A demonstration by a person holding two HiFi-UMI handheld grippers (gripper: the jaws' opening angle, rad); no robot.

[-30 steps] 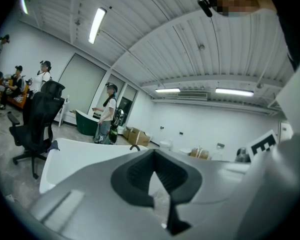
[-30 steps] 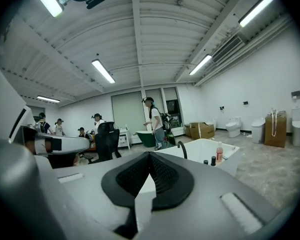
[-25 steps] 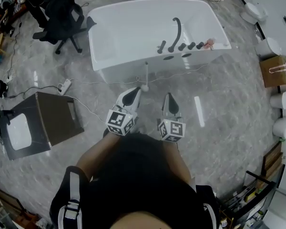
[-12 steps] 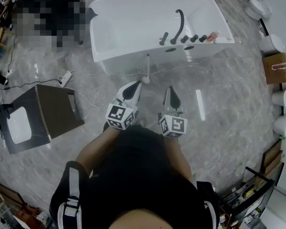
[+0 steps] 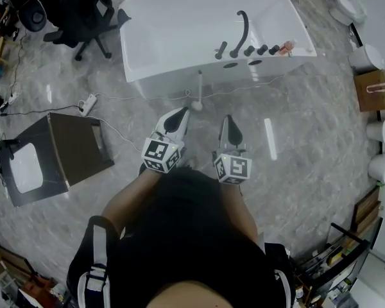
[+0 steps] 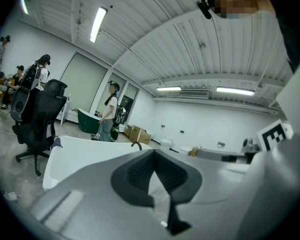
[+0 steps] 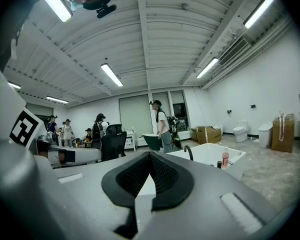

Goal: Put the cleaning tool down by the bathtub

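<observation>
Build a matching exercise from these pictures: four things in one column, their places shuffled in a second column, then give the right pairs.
Things:
1. cleaning tool
2. pink bottle
3. office chair
4. power strip

Places:
A. on the rim of the bathtub, beside the black knobs
B. lying on the floor between the dark box and the bathtub
C. standing on the floor at the bathtub's near side
D. on the floor past the bathtub's left end, as the head view shows it

Pairs: 1-C, 2-A, 3-D, 4-B
</observation>
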